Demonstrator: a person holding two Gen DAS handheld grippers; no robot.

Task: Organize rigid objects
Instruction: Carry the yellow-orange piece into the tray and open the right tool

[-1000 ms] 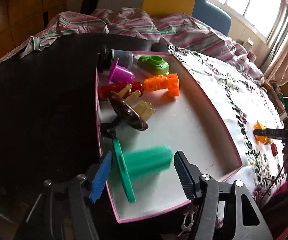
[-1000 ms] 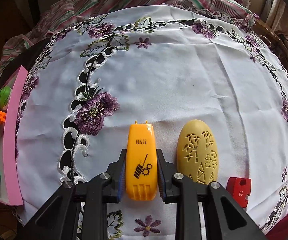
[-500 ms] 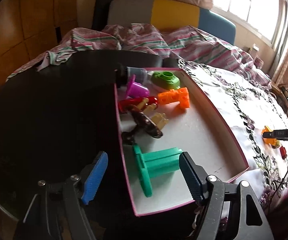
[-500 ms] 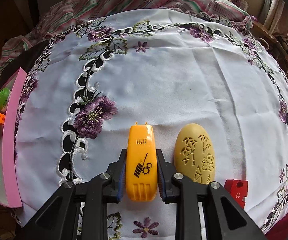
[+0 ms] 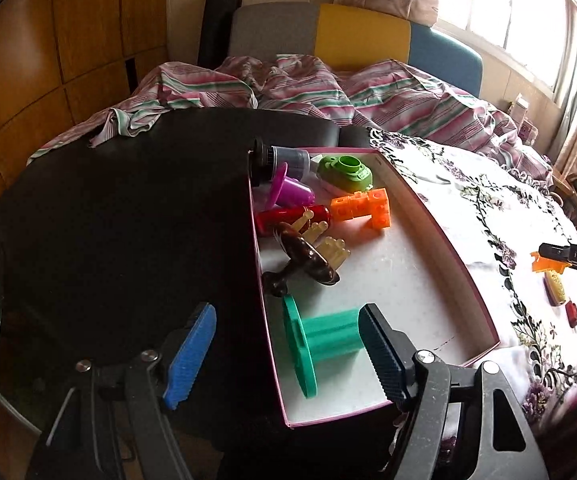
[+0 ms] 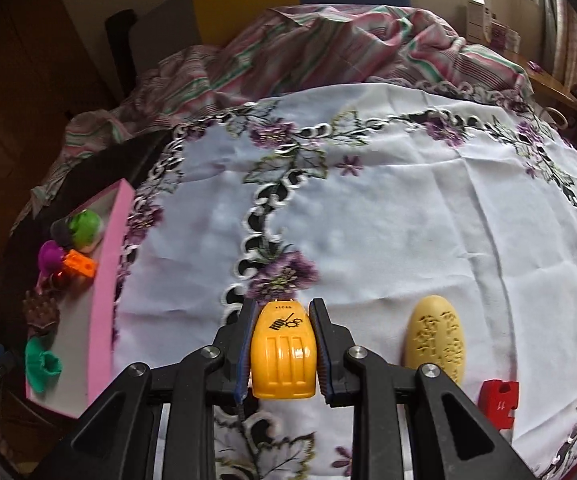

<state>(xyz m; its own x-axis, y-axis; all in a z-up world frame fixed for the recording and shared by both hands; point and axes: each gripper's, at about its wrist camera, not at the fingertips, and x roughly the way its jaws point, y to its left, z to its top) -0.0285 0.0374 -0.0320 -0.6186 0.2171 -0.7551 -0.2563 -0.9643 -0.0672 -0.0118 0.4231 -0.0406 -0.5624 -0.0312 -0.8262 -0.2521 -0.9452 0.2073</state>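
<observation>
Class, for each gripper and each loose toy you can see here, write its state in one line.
left gripper: open, empty
right gripper: shut on orange toy
teal spool: on its side in pink box
yellow oval: flat on cloth
red block: on cloth

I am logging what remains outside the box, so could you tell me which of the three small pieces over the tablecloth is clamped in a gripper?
The orange piece with black gear print, between the right gripper pads; the yellow oval and red block lie free.

Embroidered cloth (image 6: pixel 388 216) carries pink box (image 6: pixel 106 280), yellow oval (image 6: pixel 436 344), red block (image 6: pixel 498 402)
</observation>
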